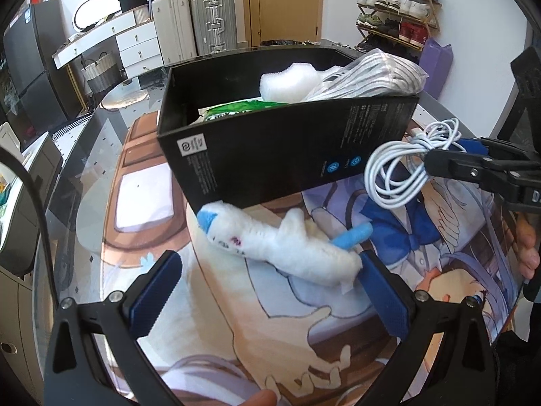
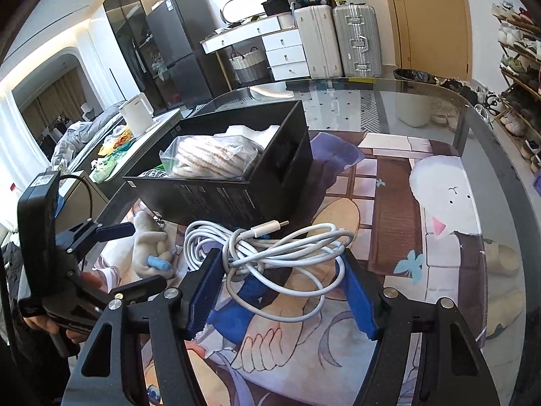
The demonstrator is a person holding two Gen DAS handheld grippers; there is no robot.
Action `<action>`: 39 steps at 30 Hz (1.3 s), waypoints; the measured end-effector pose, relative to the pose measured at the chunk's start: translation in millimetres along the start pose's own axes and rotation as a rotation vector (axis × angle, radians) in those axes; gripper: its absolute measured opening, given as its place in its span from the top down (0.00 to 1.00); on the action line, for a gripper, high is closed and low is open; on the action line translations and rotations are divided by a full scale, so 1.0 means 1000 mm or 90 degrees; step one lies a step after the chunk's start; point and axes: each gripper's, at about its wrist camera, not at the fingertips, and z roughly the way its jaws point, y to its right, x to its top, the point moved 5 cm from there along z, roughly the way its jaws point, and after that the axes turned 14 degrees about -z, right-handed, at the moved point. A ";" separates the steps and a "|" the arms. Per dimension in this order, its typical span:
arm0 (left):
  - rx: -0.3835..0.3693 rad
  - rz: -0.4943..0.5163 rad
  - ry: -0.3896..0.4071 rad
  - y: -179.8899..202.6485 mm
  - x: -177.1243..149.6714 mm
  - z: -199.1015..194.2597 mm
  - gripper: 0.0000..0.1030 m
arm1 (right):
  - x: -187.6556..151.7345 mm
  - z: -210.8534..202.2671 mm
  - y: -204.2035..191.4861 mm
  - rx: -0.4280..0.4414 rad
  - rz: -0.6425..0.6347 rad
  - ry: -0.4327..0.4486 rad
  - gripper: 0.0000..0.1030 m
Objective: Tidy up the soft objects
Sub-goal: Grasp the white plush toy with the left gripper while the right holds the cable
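A white plush toy (image 1: 287, 250) with blue tips lies on the printed mat, in front of the black box (image 1: 270, 155). My left gripper (image 1: 270, 264) stands open around it; the toy's near end touches the right pad (image 1: 382, 291), and the left pad is well clear. My right gripper (image 2: 280, 260) is shut on a coiled white cable (image 2: 270, 253). From the left wrist view that cable (image 1: 399, 172) hangs off the mat beside the box, pinched by the right gripper (image 1: 436, 162). The right wrist view shows the box (image 2: 216, 199), the plush toy (image 2: 148, 247) and the left gripper (image 2: 135, 257).
The box holds a clear bag of striped fabric (image 2: 213, 159), white foam (image 1: 290, 81) and a green pack (image 1: 236, 108). The mat (image 1: 236, 321) covers a glass table whose rounded edge (image 2: 490, 142) runs right. A white kettle (image 2: 135, 115) stands on a side surface at the left.
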 end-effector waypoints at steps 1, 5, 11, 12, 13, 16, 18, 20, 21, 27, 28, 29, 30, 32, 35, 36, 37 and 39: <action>-0.001 -0.001 0.000 0.000 0.001 0.001 0.00 | 0.000 0.000 0.000 0.000 -0.001 0.001 0.33; -0.009 -0.001 0.008 -0.001 0.005 0.000 0.02 | 0.000 -0.001 0.001 0.002 -0.002 0.001 0.33; -0.029 0.004 0.014 0.001 0.003 -0.002 0.23 | 0.001 -0.004 -0.001 0.001 -0.006 0.006 0.33; -0.031 0.006 0.015 0.002 0.003 -0.002 0.28 | 0.001 -0.004 -0.001 0.001 -0.006 0.006 0.33; -0.036 0.006 0.013 0.002 0.003 -0.003 0.28 | 0.001 -0.005 -0.002 0.001 -0.007 0.007 0.33; -0.040 0.005 0.012 0.004 0.001 -0.004 0.33 | 0.002 -0.007 -0.004 0.002 -0.009 0.009 0.33; -0.044 0.003 0.011 0.004 0.000 -0.006 0.40 | 0.003 -0.008 -0.005 0.002 -0.011 0.010 0.33; -0.044 0.003 0.012 0.005 -0.001 -0.008 0.40 | 0.005 -0.010 -0.006 0.003 -0.013 0.014 0.33; -0.043 0.003 0.013 0.004 -0.001 -0.008 0.41 | 0.005 -0.011 -0.006 0.002 -0.015 0.015 0.33; -0.045 0.000 0.011 0.005 0.001 -0.007 0.41 | 0.005 -0.011 -0.007 0.002 -0.018 0.017 0.33; -0.044 -0.001 0.009 0.005 0.001 -0.007 0.40 | 0.005 -0.011 -0.008 0.002 -0.019 0.016 0.33; -0.044 -0.005 0.006 0.004 0.002 -0.006 0.38 | 0.005 -0.011 -0.008 0.001 -0.019 0.017 0.33; -0.043 -0.012 0.002 0.003 0.003 -0.005 0.32 | 0.005 -0.011 -0.008 0.003 -0.018 0.017 0.33; -0.038 -0.022 0.002 0.002 0.005 -0.003 0.27 | 0.005 -0.011 -0.008 0.002 -0.019 0.016 0.33; -0.050 -0.039 -0.005 0.002 0.008 -0.001 0.26 | 0.005 -0.011 -0.008 0.002 -0.018 0.016 0.33; -0.049 -0.043 -0.005 0.002 0.007 -0.001 0.26 | 0.005 -0.011 -0.008 0.002 -0.018 0.016 0.33; -0.047 -0.048 -0.007 0.002 0.008 0.001 0.26 | 0.005 -0.011 -0.008 0.002 -0.017 0.016 0.33; -0.044 -0.058 -0.005 0.001 0.010 0.002 0.26 | 0.005 -0.011 -0.008 0.001 -0.016 0.016 0.33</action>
